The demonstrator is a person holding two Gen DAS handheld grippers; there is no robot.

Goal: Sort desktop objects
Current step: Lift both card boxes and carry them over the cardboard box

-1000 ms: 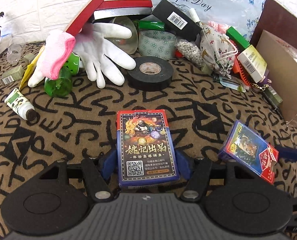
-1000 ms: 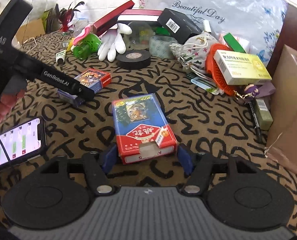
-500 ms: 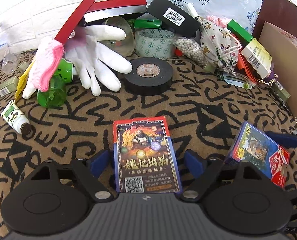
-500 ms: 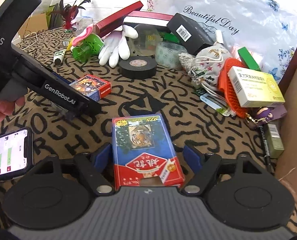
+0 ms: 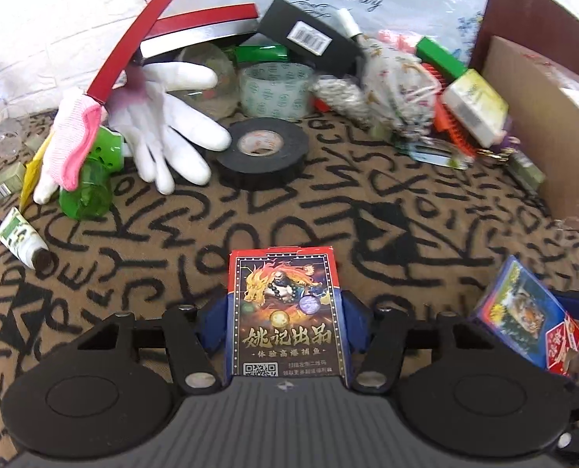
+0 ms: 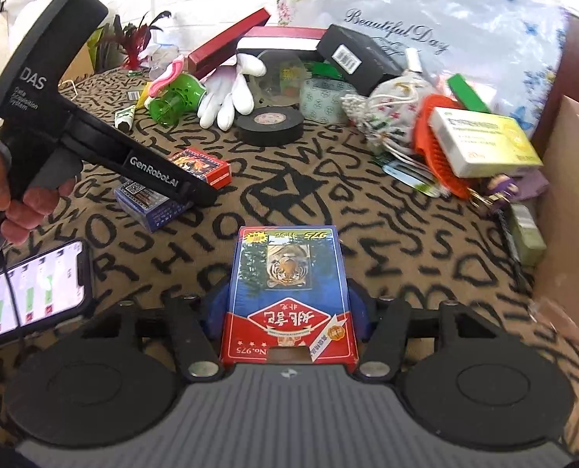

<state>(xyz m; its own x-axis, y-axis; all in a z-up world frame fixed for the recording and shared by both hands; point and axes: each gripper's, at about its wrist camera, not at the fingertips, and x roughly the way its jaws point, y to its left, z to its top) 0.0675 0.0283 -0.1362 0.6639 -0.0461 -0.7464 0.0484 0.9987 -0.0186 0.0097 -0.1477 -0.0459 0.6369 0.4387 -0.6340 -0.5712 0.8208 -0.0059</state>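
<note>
A card box with a dragon picture [image 5: 285, 312] lies on the letter-patterned tablecloth [image 5: 250, 226] between the blue pads [image 5: 215, 321] of my left gripper [image 5: 285, 312]. The jaws are closing and both pads touch the box's long sides. In the right wrist view a blue and red tiger card box [image 6: 287, 292] lies between the pads [image 6: 357, 312] of my right gripper [image 6: 287, 308], whose jaws are closing too and meet its sides. That view also shows the left gripper [image 6: 195, 191] over the dragon box [image 6: 201, 163]. The tiger box [image 5: 523, 312] appears at the lower right of the left view.
Behind the boxes lie a black tape roll [image 5: 262, 152], a white glove [image 5: 172, 132], a green bottle [image 5: 88, 191] and a patterned tape roll [image 5: 275, 89]. A cardboard box [image 6: 574, 202] stands at the right. A lit phone [image 6: 28, 292] lies at the left. A hand [image 6: 24, 202] holds the left gripper.
The left jaws spread wider, then closed onto the dragon box. The right jaws closed onto the tiger box, which now sits deeper between the fingers.
</note>
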